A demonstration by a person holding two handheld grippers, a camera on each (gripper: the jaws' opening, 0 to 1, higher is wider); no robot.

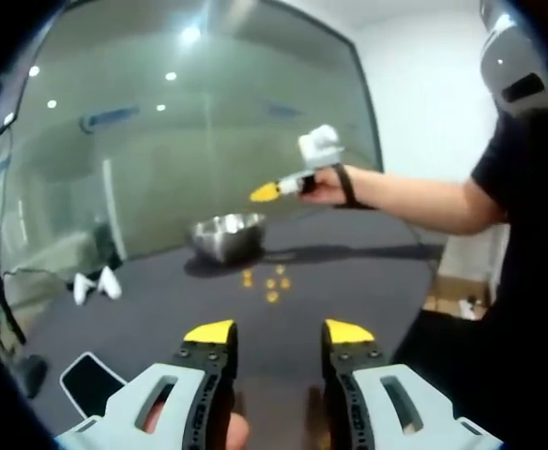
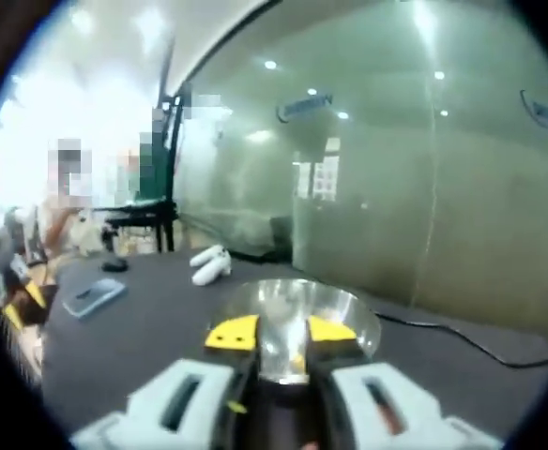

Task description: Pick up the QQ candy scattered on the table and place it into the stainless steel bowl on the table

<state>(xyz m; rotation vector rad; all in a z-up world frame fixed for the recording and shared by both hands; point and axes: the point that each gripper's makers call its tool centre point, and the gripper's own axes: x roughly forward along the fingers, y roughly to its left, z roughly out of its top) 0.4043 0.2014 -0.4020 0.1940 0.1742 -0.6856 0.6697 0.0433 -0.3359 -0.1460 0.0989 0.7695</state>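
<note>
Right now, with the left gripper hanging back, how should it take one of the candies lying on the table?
Probably from straight above, jaws closing across the piece's sides. The candies are small, low pieces lying flat on the dark table, slightly apart, near the bowl. The nearest, lone one looks easiest. The left gripper is open already.

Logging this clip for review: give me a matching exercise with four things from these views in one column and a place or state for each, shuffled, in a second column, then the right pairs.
Things:
1. stainless steel bowl
2. candies
3. right gripper
4. phone

Places or states:
A. held up in the air above the table, near the bowl
B. flat near the table edge, left of the left gripper in its own view
C. scattered on the dark table, just in front of the bowl
D. standing on the table, right ahead of the right gripper's jaws

Pairs: 1-D, 2-C, 3-A, 4-B
</note>
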